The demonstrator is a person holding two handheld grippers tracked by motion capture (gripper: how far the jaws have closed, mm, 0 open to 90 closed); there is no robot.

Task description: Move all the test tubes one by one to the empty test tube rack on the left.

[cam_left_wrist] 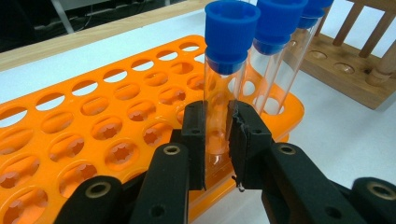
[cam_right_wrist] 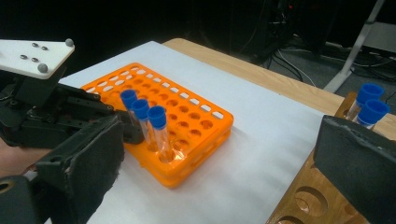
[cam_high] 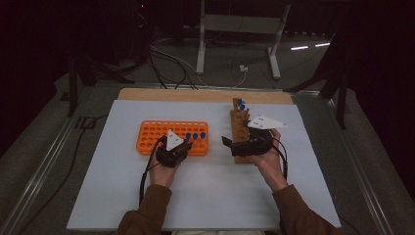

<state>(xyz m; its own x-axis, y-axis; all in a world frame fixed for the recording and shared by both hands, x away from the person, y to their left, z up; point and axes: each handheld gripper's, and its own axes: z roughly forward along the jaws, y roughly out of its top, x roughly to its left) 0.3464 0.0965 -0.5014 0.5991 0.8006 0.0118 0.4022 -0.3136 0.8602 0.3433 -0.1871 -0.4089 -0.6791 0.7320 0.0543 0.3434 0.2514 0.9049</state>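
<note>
White tabletop (cam_high: 210, 196) bare along its near edge, orange tube rack (cam_high: 151, 134) left, wooden rack (cam_high: 239, 128) right, right tool (cam_right_wrist: 219, 154) gaping wide, left tool (cam_left_wrist: 217, 140) clamping a clear blue-capped test tube (cam_left_wrist: 224, 70) at the orange rack's near right corner

Lighting: dim room, dark far background; white table surface (cam_high: 210, 196) evenly lit. Both gripper views slightly soft; near jaws blurred.

Tube rack (cam_high: 172, 137) on table's (cam_high: 210, 186) left, three tubes (cam_right_wrist: 157, 128) in it, wooden rack (cam_high: 238, 128) right.
</note>
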